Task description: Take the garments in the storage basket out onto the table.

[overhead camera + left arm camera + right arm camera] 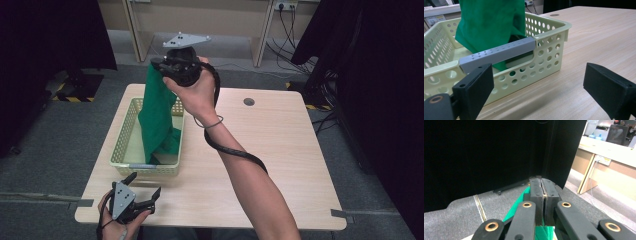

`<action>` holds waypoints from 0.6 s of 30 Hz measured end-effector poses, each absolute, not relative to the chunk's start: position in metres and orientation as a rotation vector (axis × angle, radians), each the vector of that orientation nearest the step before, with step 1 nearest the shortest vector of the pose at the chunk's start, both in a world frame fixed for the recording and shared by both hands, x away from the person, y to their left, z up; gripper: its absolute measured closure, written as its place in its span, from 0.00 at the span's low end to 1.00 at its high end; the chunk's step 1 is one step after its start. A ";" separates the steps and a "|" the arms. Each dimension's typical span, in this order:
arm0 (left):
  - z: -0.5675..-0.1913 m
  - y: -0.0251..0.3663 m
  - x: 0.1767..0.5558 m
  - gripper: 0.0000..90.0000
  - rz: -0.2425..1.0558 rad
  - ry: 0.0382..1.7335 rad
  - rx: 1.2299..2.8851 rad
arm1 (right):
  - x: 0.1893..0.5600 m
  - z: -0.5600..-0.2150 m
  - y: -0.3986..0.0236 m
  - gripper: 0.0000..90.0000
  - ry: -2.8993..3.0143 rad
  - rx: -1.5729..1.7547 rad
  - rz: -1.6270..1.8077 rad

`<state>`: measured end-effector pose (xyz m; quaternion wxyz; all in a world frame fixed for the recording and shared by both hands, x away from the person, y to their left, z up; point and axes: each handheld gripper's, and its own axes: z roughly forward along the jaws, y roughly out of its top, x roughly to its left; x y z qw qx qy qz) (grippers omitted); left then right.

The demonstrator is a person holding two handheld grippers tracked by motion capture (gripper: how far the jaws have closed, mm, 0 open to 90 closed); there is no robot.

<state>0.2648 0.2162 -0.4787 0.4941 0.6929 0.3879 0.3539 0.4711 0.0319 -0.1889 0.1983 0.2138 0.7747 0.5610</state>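
Note:
A green cloth (157, 115) hangs from my right gripper (156, 65), which is held high over the pale green perforated basket (121, 142). The cloth's lower end rests inside the basket. In the right gripper view the jaws (541, 185) are pressed together, with green cloth (516, 212) showing beneath them. My left gripper (145, 183) lies low at the table's front left, just in front of the basket, and is open with nothing between its pads. In the left gripper view the open gripper (537, 72) faces the basket's front wall (549, 50), its grey handle bar (499, 52) and the cloth (489, 22).
The wooden table (270, 150) has a round cable hole (248, 102) at its back. Black curtains (45, 35) stand at the left and right. A desk with wall sockets (286, 6) stands behind. The right gripper's black cable (235, 152) winds round the forearm.

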 end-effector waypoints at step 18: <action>-0.479 0.216 0.265 0.10 0.859 0.939 1.681 | 0.473 -0.178 0.031 0.99 2.149 0.608 1.588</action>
